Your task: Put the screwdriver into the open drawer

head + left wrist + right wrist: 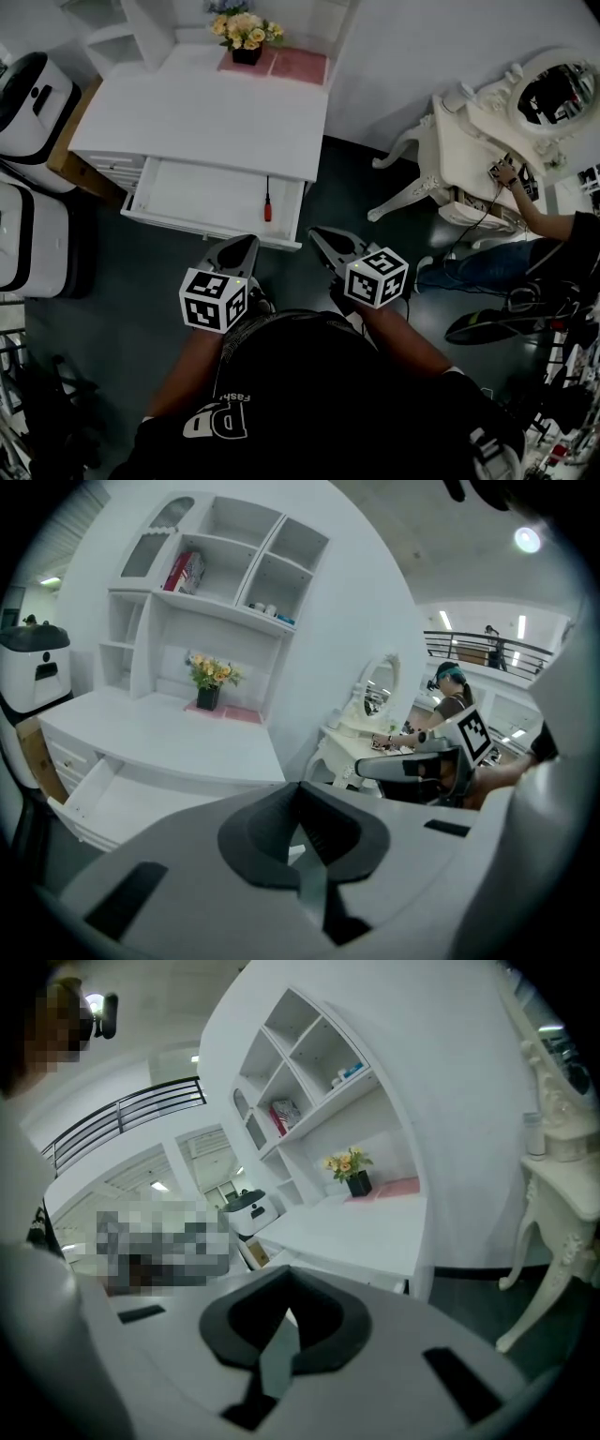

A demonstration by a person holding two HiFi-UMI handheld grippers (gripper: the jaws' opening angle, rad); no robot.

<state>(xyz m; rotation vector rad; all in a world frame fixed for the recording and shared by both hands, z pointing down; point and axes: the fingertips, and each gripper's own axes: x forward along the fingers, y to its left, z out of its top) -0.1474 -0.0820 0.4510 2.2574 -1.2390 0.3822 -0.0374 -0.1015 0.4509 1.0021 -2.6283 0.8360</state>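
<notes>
The screwdriver [267,205], red-handled with a dark shaft, lies inside the open drawer [202,195] of the white desk [216,117], near the drawer's right end. Both grippers hang in front of the drawer, close to my body and clear of it. My left gripper [245,244] has its jaws together with nothing between them, as the left gripper view [302,841] also shows. My right gripper [318,234] is likewise shut and empty, and its own view [286,1326] looks across the desk top [361,1227]. The drawer [98,799] shows at the lower left of the left gripper view.
A flower pot [246,36] and a pink mat [300,66] sit at the back of the desk. White machines [28,94] and a cardboard box [67,157] stand to the left. An ornate dressing table with a mirror [487,131] and a seated person [530,248] are to the right.
</notes>
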